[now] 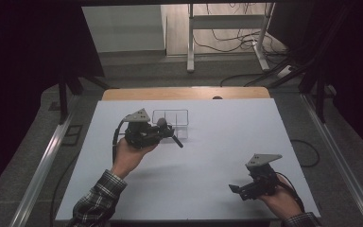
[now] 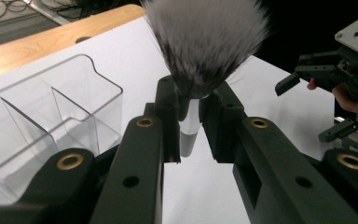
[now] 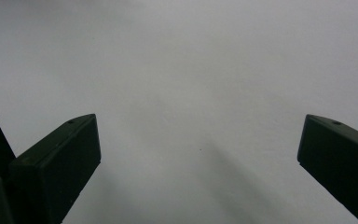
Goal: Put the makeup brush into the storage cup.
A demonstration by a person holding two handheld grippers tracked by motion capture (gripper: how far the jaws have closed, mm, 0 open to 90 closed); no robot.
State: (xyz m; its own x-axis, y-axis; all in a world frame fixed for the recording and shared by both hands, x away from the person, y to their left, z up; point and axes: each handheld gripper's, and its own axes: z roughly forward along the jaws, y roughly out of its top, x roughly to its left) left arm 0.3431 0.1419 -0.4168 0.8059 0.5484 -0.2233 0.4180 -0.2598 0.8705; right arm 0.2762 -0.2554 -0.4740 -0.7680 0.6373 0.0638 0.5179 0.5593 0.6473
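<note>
While the left gripper (image 2: 189, 105) hangs just beside the clear divided organizer (image 2: 51, 116), its jaws are clamped on the pale handle of a makeup brush (image 2: 207, 42), bristles fanned up towards the lens and the handle's lower end poking out below the pinch. That grip looks narrow to me: the jaws bite right under the ferrule, so most of the handle is unsupported, and a quick tilt could let the brush swivel or slide out before it reaches a compartment. The organizer is light, thin-walled plastic sitting loose on the white table (image 1: 217, 156); a jaw or the handle tip catching its rim would probably shove it or tip it rather than drop the brush in. The dividers make narrow slots too, so a slanted handle could jam on a wall.

Over at the near right corner, the right gripper (image 1: 241, 189) sits low over the table, jaws spread wide apart with nothing between them, well away from the action.

The left gripper view gives the detail: where the jaws bite, the compartments of the organizer, and the other gripper off in the distance. The high view offers the layout instead, with the left gripper (image 1: 168, 135) against the organizer's (image 1: 170, 113) near edge and the brush reduced to a dark stick. The right gripper view looks at bare table between its open jaws.
</note>
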